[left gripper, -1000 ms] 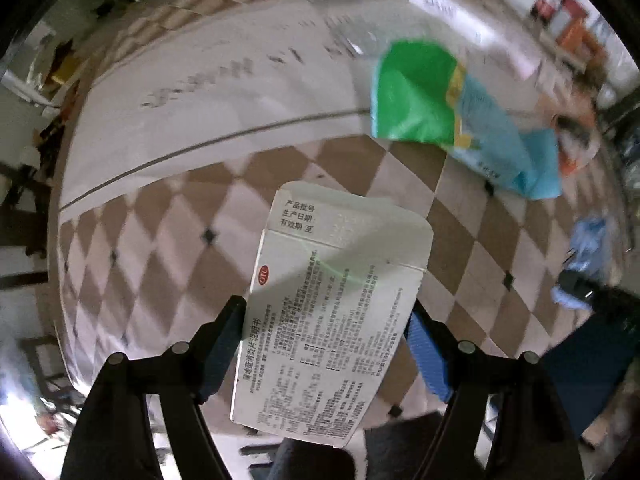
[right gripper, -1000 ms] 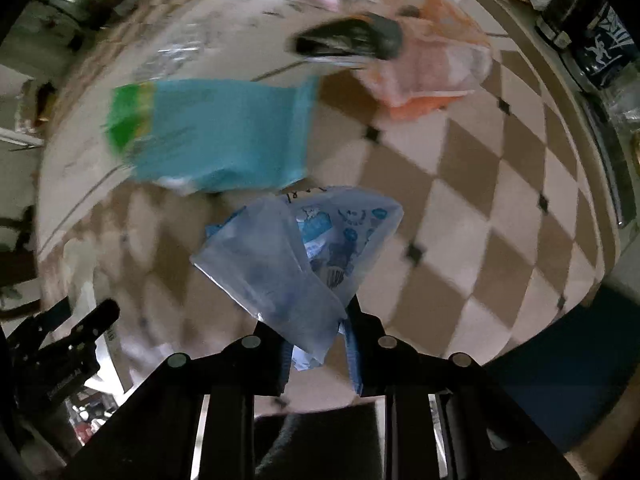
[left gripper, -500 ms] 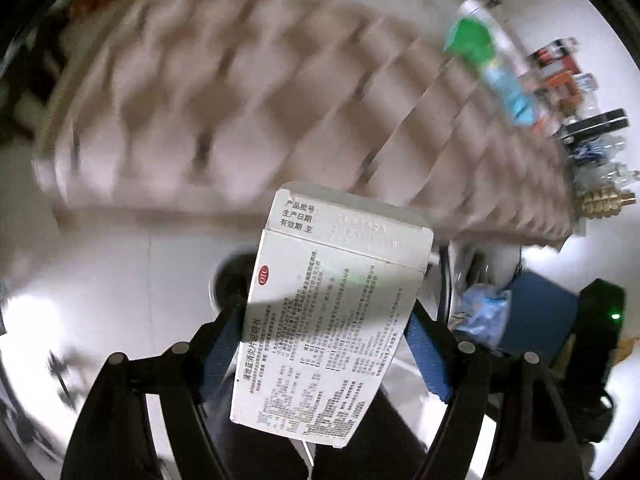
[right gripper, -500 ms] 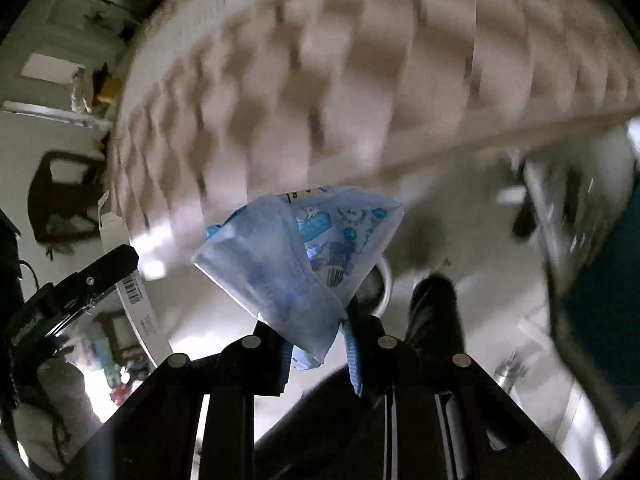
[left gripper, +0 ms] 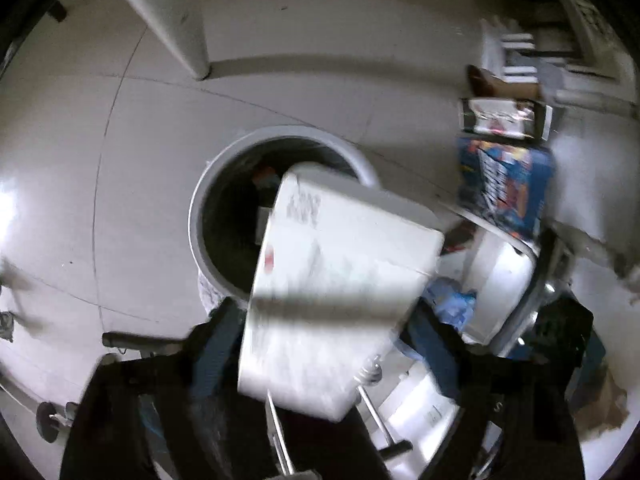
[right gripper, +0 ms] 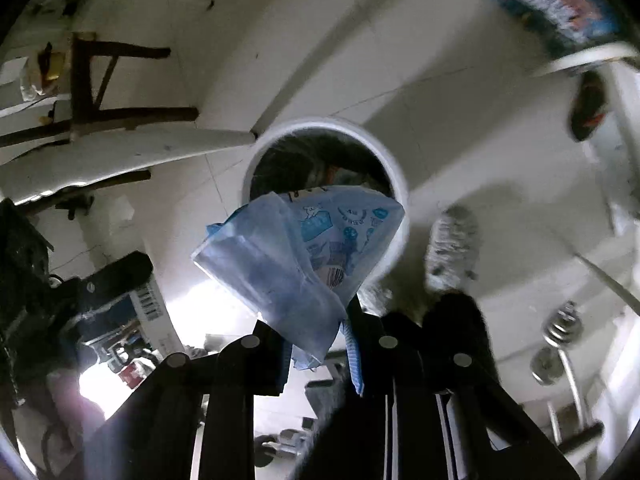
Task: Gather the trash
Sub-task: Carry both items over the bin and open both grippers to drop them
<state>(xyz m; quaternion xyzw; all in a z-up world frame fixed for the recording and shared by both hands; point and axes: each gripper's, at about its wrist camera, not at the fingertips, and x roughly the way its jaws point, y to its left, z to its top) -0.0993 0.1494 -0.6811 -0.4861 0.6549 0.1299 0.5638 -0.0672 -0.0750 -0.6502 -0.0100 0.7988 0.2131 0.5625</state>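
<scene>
My left gripper (left gripper: 324,320) is shut on a white medicine box (left gripper: 336,280) with small print, held above a round white trash bin (left gripper: 200,216) on the floor. The bin holds some dark trash. My right gripper (right gripper: 316,324) is shut on a crumpled blue plastic wrapper (right gripper: 296,252), held above the same bin (right gripper: 396,168). The right gripper and wrapper show at the right of the left wrist view (left gripper: 452,304).
The floor is pale tile (left gripper: 120,140). A white table leg (left gripper: 176,16) stands behind the bin. A blue printed box (left gripper: 504,184) and white containers stand to the right. A wooden chair (right gripper: 104,92) is at the left. A shoe (right gripper: 452,252) is beside the bin.
Both grippers have swung from the checkered tabletop down and over the trash bin on the floor. Each keeps hold of its item.
</scene>
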